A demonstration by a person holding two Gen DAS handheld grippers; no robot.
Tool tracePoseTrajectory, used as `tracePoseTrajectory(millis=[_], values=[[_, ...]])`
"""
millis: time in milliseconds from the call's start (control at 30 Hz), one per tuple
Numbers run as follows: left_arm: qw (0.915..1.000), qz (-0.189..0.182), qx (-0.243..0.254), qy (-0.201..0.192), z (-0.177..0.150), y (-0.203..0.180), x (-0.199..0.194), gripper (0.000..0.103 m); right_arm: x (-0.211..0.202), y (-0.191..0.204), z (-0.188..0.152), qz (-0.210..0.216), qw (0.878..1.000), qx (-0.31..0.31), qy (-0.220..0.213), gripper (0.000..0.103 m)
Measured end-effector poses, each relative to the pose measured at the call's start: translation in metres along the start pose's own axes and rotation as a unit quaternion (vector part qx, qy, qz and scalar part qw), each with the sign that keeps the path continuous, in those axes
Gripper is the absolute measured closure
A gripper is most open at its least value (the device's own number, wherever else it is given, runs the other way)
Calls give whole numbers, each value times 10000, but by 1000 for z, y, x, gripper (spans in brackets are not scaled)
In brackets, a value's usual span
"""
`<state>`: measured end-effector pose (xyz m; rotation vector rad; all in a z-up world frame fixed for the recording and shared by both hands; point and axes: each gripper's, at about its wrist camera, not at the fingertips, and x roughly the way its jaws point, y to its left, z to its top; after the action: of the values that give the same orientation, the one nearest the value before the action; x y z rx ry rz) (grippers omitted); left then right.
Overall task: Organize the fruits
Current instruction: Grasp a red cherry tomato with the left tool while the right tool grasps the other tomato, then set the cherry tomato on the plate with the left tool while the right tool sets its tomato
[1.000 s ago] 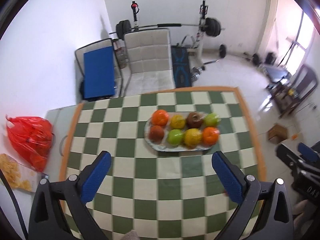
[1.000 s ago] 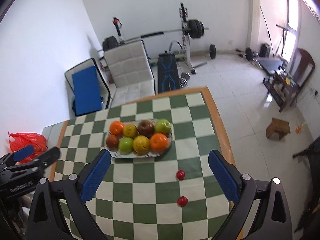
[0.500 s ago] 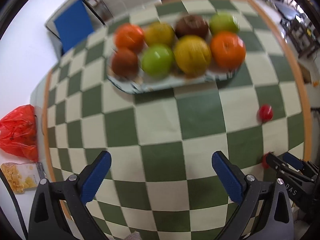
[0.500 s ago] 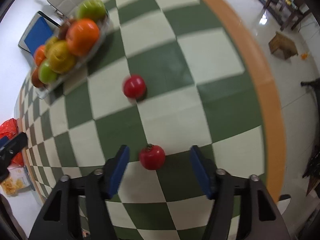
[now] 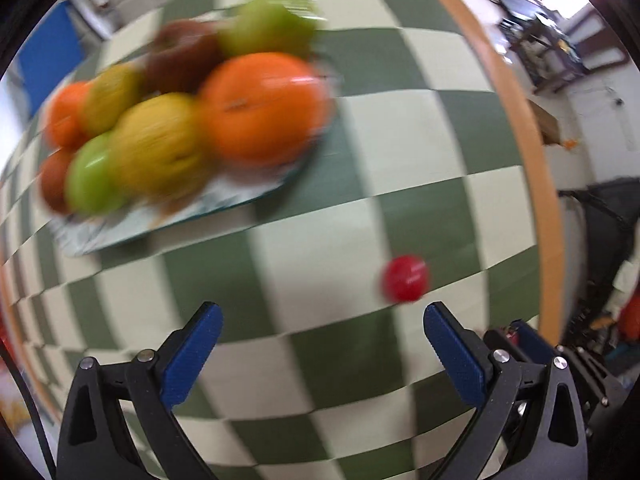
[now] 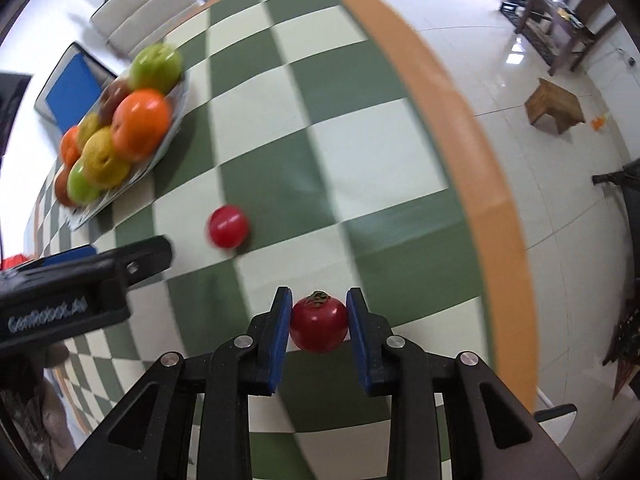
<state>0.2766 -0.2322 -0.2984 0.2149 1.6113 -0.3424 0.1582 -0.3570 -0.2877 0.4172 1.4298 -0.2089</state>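
On the left of the desk (image 6: 280, 92) the plate (image 6: 168, 136) is crowded with fruit. The left claw (image 5: 322, 340) hangs wide beside the loose red fruit (image 5: 405, 284); it should centre over it before closing. The right claw (image 6: 319, 322) is narrowed onto the stemmed red fruit (image 6: 319, 322), pads touching both sides. Lift it straight, gently. Open checks lead to the plate; the orange edge (image 6: 460, 132) lies near on the right.

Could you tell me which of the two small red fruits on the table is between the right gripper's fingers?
The nearer red fruit, with the stem, sits between the right gripper pads; the other red fruit lies loose on the checked cloth, farther toward the plate.
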Motion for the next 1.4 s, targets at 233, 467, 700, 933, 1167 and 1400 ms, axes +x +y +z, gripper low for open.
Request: tracePoseTrajectory(millis=[233, 467, 700, 933, 1167, 1400], values=[[9982, -59, 575, 175, 11, -45, 29, 48, -1, -36, 12, -219, 9995, 204, 48, 73], [9979, -151, 634, -25, 16, -40, 16, 78, -6, -44, 13, -243, 9992, 319, 9, 73], [9974, -626, -319, -175, 0, 46, -22, 78, -23, -7, 31, 71, 9996, 122, -231, 73], [9811, -1085, -1531, -480, -19, 156, -73, 78, -30, 69, 47, 897, 9952, -282, -252, 73], [9515, -1482, -2647, -510, -15, 237, -73, 78, 1, 176, 63, 1771, 9822, -632, -42, 73], [9403, -1811, -2878, -136, 11, 262, -36, 78, 35, 248, 77, 1428, 9817, -1256, -132, 73]])
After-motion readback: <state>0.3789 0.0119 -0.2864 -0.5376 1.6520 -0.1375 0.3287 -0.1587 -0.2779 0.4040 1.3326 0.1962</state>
